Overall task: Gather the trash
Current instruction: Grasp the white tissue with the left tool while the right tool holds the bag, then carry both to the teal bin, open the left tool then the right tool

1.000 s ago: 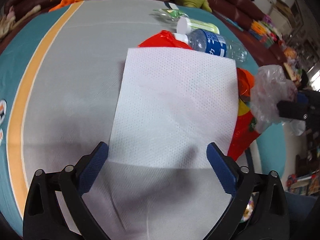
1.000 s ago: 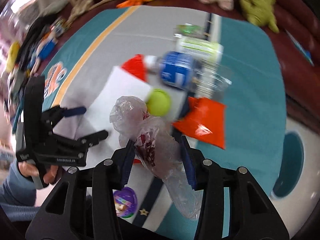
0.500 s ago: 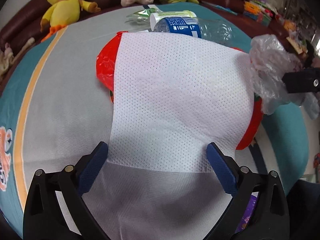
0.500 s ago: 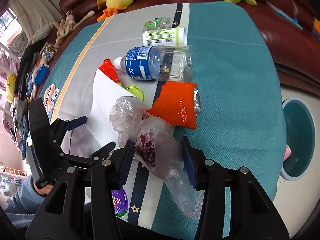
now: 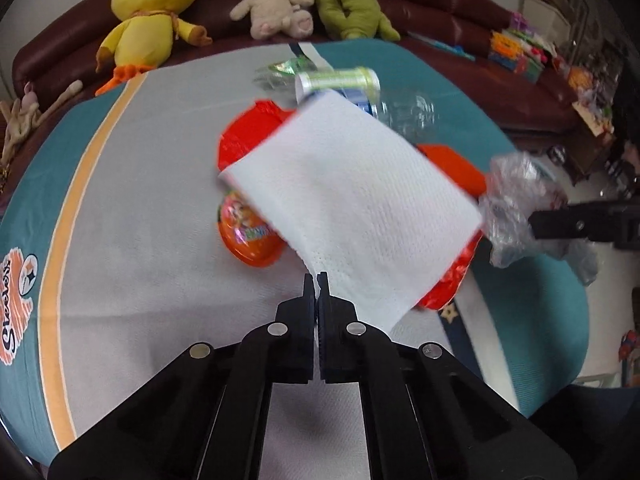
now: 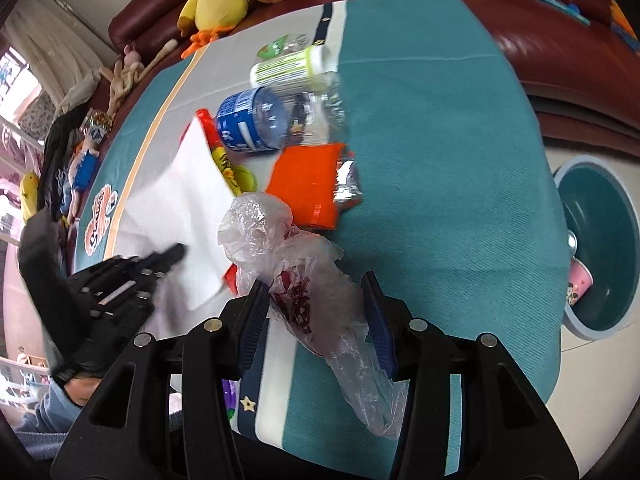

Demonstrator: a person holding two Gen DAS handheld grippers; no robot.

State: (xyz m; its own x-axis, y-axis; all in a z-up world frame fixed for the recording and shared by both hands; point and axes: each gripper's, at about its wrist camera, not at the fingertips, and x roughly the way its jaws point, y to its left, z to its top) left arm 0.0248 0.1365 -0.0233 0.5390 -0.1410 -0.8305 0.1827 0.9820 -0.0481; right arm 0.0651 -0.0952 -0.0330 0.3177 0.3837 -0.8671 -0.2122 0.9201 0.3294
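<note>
White paper is pinched at one corner: the tissue (image 5: 352, 200) is held by the left gripper (image 5: 318, 280), whose jaws have just been closing and are now pressed together on that corner, so the sheet is lifted clear of the litter rather than dragged through it. A crumpled plastic bag (image 6: 304, 280) is clamped between the blue pads of the right gripper (image 6: 316, 320), its jaws part-closed on the bunched film with a loose tail left hanging. Both pieces appear to be held for carrying to the bin (image 6: 600, 248), seen at the right edge with a pink cup (image 6: 578, 288) already inside.

More trash is still laid out on the cloth (image 6: 432, 152): a clear bottle (image 6: 280, 120) with a blue label on its side, a white tube (image 6: 292, 66) just beyond it, an orange packet (image 6: 308, 184) near the bag, and a round orange wrapper (image 5: 250, 232) partly hidden under the tissue.

The surface is covered in teal and grey fabric with an orange stripe. Behind it, a dark red sofa (image 5: 440, 12) is lined with a yellow duck (image 5: 152, 12) and other soft toys; clutter is seen at both sides of the room.
</note>
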